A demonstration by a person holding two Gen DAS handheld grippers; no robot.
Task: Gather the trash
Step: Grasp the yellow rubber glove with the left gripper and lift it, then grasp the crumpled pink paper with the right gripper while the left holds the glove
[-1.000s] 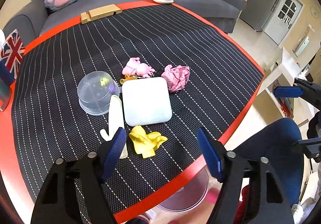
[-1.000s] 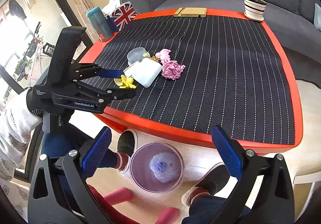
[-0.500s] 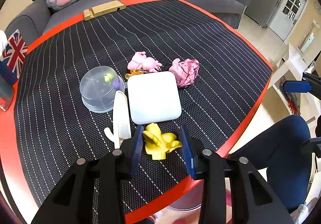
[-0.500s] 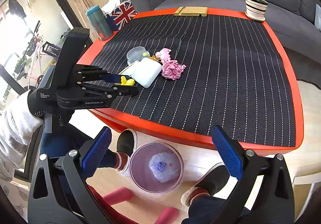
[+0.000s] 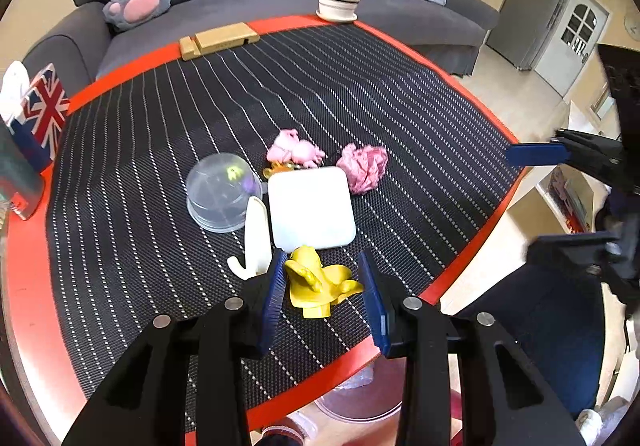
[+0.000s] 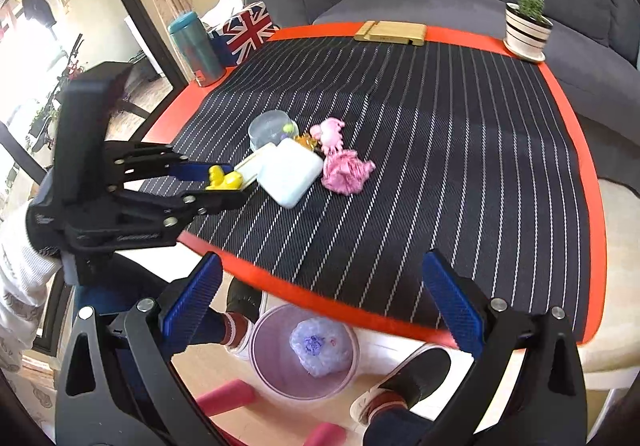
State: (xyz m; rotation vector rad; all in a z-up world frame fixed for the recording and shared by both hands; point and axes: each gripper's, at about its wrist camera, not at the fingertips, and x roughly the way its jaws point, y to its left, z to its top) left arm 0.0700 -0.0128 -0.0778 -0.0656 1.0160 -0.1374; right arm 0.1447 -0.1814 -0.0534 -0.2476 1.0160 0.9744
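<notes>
A yellow banana peel [image 5: 316, 282] lies near the front edge of the striped table mat. My left gripper [image 5: 322, 266] is shut on it, one blue pad against each side; the right wrist view shows the same yellow peel [image 6: 222, 178] between the fingers of the left gripper [image 6: 224, 182]. Behind the peel are a white peeled banana [image 5: 256, 238], a white square lid [image 5: 312, 206], a clear plastic dome [image 5: 220, 190], a pink toy [image 5: 294, 150] and crumpled pink paper [image 5: 364, 166]. My right gripper [image 6: 320, 262] hangs open and empty off the table edge, above a pink trash bin [image 6: 264, 362] on the floor.
A cactus pot [image 5: 340, 0], a wooden block [image 5: 220, 40], a flag tissue box [image 5: 42, 114] and a teal bottle [image 6: 196, 50] stand along the red table rim [image 5: 32, 286]. A grey sofa is behind. A person's feet [image 6: 400, 386] rest beside the bin, which holds a bagged lump.
The left gripper moved forward over the yellow peel and its jaws went from wide apart to closed on it. The right gripper drifted slightly sideways and stayed open.
</notes>
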